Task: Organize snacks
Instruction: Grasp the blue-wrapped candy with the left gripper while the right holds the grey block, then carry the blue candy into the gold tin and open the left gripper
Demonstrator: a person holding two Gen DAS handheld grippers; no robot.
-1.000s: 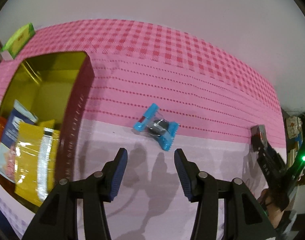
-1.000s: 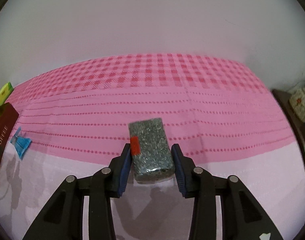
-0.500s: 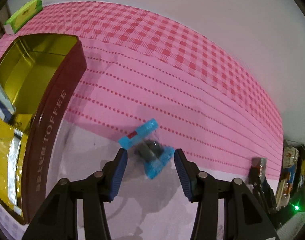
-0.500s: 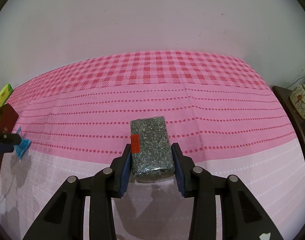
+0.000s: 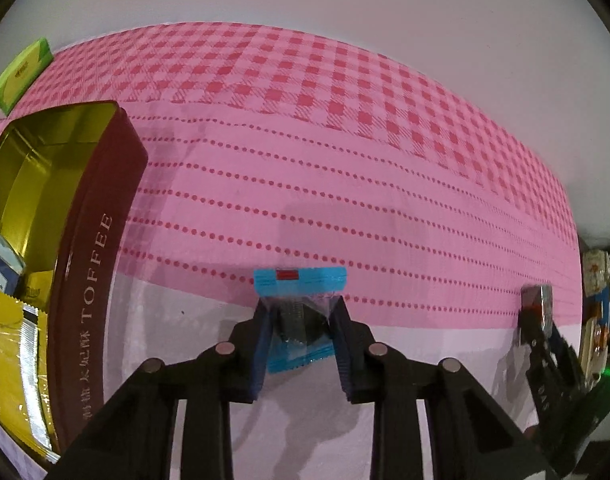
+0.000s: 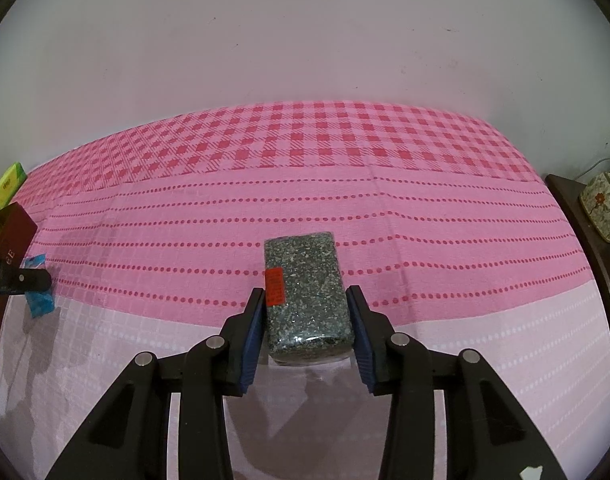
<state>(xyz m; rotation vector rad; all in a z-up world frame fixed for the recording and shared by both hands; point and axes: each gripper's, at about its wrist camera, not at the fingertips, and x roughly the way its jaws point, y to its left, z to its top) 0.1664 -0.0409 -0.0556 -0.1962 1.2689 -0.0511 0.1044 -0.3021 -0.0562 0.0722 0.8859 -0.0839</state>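
Observation:
My left gripper [image 5: 301, 320] is shut on a blue-wrapped snack [image 5: 299, 284] that lies on the pink cloth; it also shows in the right wrist view [image 6: 37, 300]. The open dark-red toffee tin [image 5: 93, 264] stands to its left, holding yellow and blue packets [image 5: 9, 344]. My right gripper [image 6: 305, 312] straddles a dark speckled block snack [image 6: 305, 292] with a red label. Its pads sit close to both sides, with a thin gap on the right. The right gripper shows at the far right of the left wrist view [image 5: 537, 312].
A green box [image 5: 19, 74] lies at the table's far left corner by the wall. A dark side table [image 6: 585, 232] with a floral box [image 6: 603, 204] stands right of the pink cloth. The white wall runs behind the table.
My left gripper moved down over the blue snack, which turned square to it, and closed on it. My right gripper slid slightly back along the speckled block and eased open a little.

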